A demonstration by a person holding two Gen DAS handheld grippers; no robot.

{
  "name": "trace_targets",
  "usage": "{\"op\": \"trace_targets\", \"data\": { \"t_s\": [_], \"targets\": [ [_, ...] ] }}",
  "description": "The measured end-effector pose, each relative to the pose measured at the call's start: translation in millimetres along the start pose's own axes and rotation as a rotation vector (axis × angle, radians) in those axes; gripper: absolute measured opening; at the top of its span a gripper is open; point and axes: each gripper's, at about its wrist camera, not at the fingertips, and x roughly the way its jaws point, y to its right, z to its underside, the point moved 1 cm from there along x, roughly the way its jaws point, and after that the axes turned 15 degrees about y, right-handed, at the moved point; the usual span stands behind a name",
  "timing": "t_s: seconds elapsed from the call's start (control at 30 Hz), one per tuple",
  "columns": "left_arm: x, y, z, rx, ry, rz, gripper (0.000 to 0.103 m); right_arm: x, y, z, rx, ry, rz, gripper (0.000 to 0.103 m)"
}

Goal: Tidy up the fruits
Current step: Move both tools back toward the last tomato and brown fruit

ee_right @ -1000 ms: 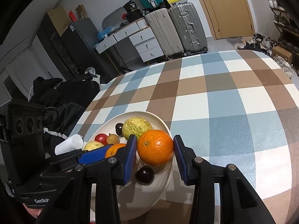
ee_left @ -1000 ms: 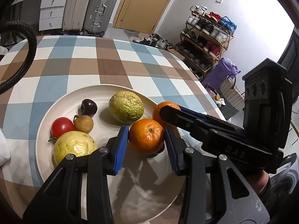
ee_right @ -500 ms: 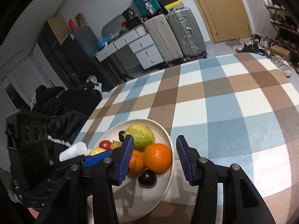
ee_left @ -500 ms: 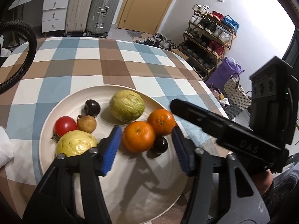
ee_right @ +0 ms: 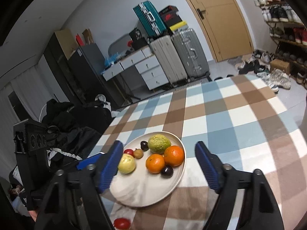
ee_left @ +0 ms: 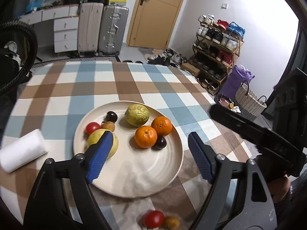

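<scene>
A cream plate (ee_left: 134, 172) on the checked tablecloth holds two oranges (ee_left: 145, 136) (ee_left: 162, 126) touching each other, a dark plum (ee_left: 160, 142), a wrinkled green fruit (ee_left: 137, 115), a tomato (ee_left: 92, 127) and a yellow guava (ee_left: 115, 143). My left gripper (ee_left: 150, 156) hangs open above the plate's near side with nothing in it; one blue pad covers part of the guava. My right gripper (ee_right: 159, 166) is also open and holds nothing, raised over the same plate (ee_right: 145, 189), with the oranges (ee_right: 155, 163) seen between its fingers.
A second tomato (ee_left: 153, 219) and a small brown fruit (ee_left: 171, 222) lie on the cloth just in front of the plate. A white roll (ee_left: 21, 153) lies to the plate's left. Suitcases, drawers and a shoe rack stand beyond the table.
Both grippers opened, each letting go of an orange onto the plate, then drew back and upward. The two oranges now rest side by side.
</scene>
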Motion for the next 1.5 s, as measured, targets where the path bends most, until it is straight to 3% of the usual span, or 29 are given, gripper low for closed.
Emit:
{"op": "trace_targets", "data": {
  "t_s": [0.23,0.4,0.47,0.6,0.97,1.2,1.27,1.5],
  "targets": [
    [-58,16,4,0.052,0.047,-0.037,0.087,-54,-20,0,-0.022,0.068,0.001,0.1],
    [-87,24,17,0.093,0.057,-0.055,0.093,-85,-38,13,-0.059,0.097,-0.009,0.102],
    [-97,27,22,0.104,0.069,-0.062,0.1,-95,-43,17,-0.073,0.112,-0.01,0.102],
    [-117,23,36,0.094,0.094,-0.082,0.102,-106,-53,29,-0.115,0.11,0.009,0.103],
    [-127,-24,88,-0.01,0.006,-0.13,0.102,-83,-63,95,-0.176,-0.093,0.034,0.103],
    [-130,-49,103,-0.041,-0.013,-0.157,0.102,-60,-67,125,-0.173,-0.212,0.024,0.102],
    [-130,-54,106,-0.055,-0.02,-0.157,0.102,-53,-69,130,-0.179,-0.23,0.039,0.1],
    [-129,-62,107,-0.069,-0.011,-0.159,0.102,-33,-65,140,-0.122,-0.308,0.014,0.07]
  ]
}}
